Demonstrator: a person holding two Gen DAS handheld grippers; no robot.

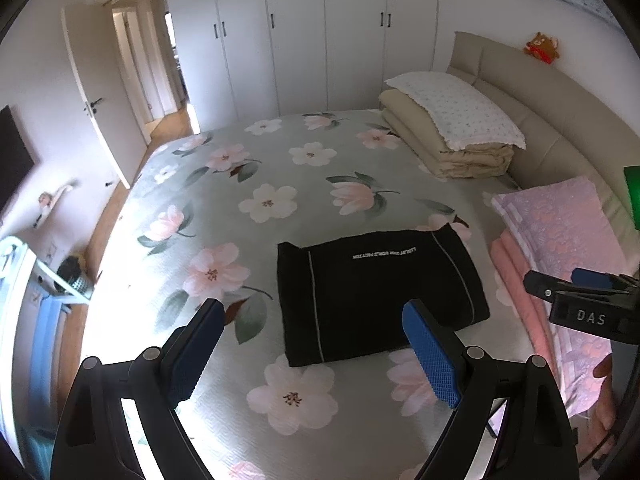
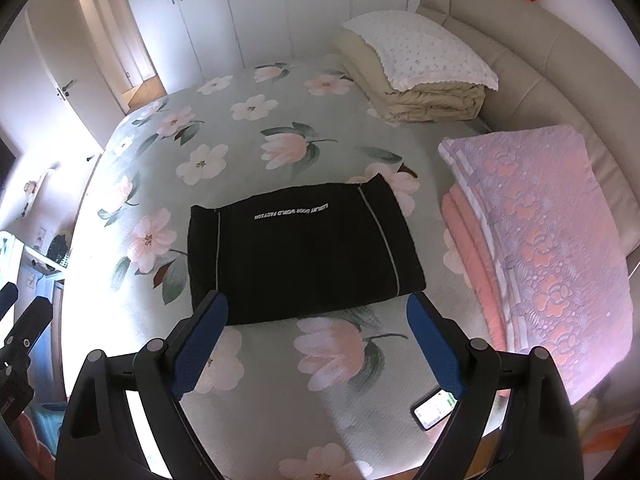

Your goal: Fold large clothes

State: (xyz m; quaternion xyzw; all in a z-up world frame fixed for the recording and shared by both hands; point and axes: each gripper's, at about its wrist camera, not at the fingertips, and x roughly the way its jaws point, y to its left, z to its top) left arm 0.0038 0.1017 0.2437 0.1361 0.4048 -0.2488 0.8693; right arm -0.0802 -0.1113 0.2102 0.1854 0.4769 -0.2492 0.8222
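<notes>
A black garment (image 1: pixel 376 292) lies folded into a flat rectangle on the floral bedspread (image 1: pixel 256 184), with white lettering and two thin grey stripes on top. It also shows in the right wrist view (image 2: pixel 300 252). My left gripper (image 1: pixel 316 312) is open and empty, held above the bed near the garment's front edge. My right gripper (image 2: pixel 318 304) is open and empty, just in front of the garment's near edge. The right gripper's body shows at the right edge of the left wrist view (image 1: pixel 584 300).
A folded pink blanket (image 2: pixel 536 240) lies to the right of the garment. A beige folded duvet with a white pillow (image 2: pixel 420 68) sits at the headboard. A phone (image 2: pixel 434 408) lies on the bed near my right finger. White wardrobes (image 1: pixel 320 32) and an open door (image 1: pixel 100 96) stand beyond.
</notes>
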